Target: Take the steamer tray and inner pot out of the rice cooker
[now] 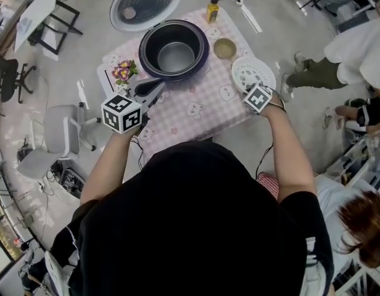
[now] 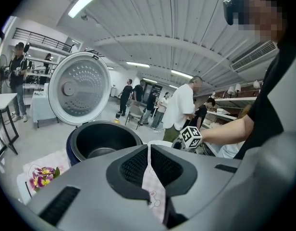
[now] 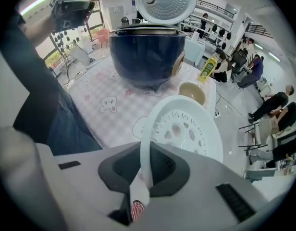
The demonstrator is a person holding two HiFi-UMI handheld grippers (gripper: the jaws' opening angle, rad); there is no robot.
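The dark blue rice cooker [image 1: 173, 49] stands open at the back of the pink checked tablecloth [image 1: 190, 113], its lid [image 1: 146, 4] tipped back. The grey inner pot [image 1: 176, 57] sits inside it. The white perforated steamer tray [image 1: 251, 73] is low over the table's right edge, and my right gripper [image 1: 250, 87] is shut on its near rim. In the right gripper view that rim runs between the jaws of my right gripper [image 3: 144, 165], with the steamer tray [image 3: 186, 129] beyond. My left gripper [image 1: 156, 89] is shut and empty by the cooker's front left; in its own view my left gripper [image 2: 149, 150] faces the cooker [image 2: 104, 141].
A pot of flowers [image 1: 123, 71] stands left of the cooker. A small tan bowl [image 1: 225, 48] and a yellow bottle [image 1: 213, 9] are at the back right. A grey chair [image 1: 60, 131] is left of the table, and people sit at the right [image 1: 356, 60].
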